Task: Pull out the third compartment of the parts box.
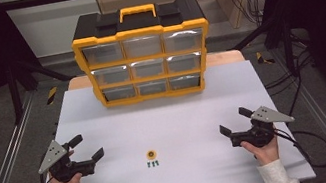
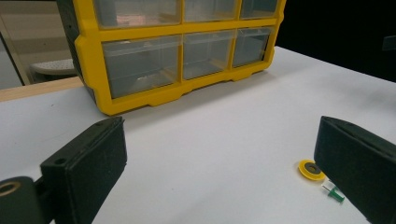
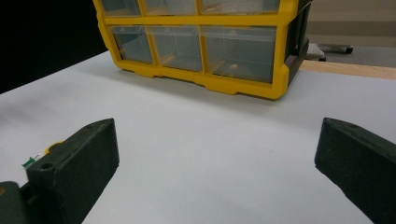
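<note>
A small yellow disc (image 1: 151,154) with a dark centre lies on the white table (image 1: 181,118), near the front and midway between my hands. Just in front of it are a few green pushpins (image 1: 153,164). My left gripper (image 1: 88,146) rests at the front left, open and holding nothing. My right gripper (image 1: 233,120) mirrors it at the front right, also open and holding nothing. In the left gripper view the disc (image 2: 310,169) and a pin (image 2: 335,193) sit beside the right jaw. In the right gripper view the disc (image 3: 53,147) and a pin (image 3: 29,162) peek past the left jaw.
A yellow and black organizer (image 1: 144,59) with three rows of clear drawers stands at the back centre of the table; all drawers look closed. It also appears as the organizer (image 2: 177,46) and the organizer (image 3: 201,46) ahead of each gripper. Metal rails run along both table sides.
</note>
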A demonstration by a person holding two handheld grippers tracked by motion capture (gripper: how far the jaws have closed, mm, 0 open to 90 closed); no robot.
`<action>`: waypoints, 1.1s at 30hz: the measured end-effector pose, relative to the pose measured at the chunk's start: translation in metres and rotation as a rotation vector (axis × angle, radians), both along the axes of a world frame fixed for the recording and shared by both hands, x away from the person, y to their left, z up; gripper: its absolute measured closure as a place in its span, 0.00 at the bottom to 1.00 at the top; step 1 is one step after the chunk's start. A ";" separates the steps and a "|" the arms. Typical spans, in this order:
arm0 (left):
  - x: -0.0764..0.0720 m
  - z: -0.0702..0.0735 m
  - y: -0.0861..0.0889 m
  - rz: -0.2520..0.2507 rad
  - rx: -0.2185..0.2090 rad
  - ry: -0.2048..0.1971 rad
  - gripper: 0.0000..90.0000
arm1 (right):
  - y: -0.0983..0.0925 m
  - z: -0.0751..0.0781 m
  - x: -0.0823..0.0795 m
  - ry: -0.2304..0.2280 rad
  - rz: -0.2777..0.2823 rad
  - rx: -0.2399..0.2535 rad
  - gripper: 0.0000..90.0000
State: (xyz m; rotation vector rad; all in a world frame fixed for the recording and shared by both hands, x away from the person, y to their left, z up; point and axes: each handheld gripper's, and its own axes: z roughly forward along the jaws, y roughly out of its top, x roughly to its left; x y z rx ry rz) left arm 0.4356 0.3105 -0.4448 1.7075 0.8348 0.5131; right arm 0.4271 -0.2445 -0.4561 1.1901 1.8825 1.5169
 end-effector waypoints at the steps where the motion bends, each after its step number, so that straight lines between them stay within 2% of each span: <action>1: 0.000 0.000 0.000 0.000 0.004 0.000 0.03 | 0.000 0.000 0.000 0.000 -0.001 0.004 0.01; 11: 0.000 -0.002 -0.001 -0.003 0.018 0.002 0.03 | -0.003 0.003 0.000 -0.015 -0.002 0.024 0.01; 20: 0.001 -0.003 0.000 -0.007 0.015 0.007 0.03 | 0.000 0.009 0.001 -0.039 -0.002 0.019 0.00; 26: 0.001 -0.004 0.000 -0.008 0.018 0.010 0.03 | 0.003 0.014 0.004 -0.046 -0.010 -0.001 0.01; 33: 0.002 -0.005 0.000 -0.007 0.022 0.015 0.03 | 0.016 0.027 0.011 -0.072 -0.015 -0.054 0.01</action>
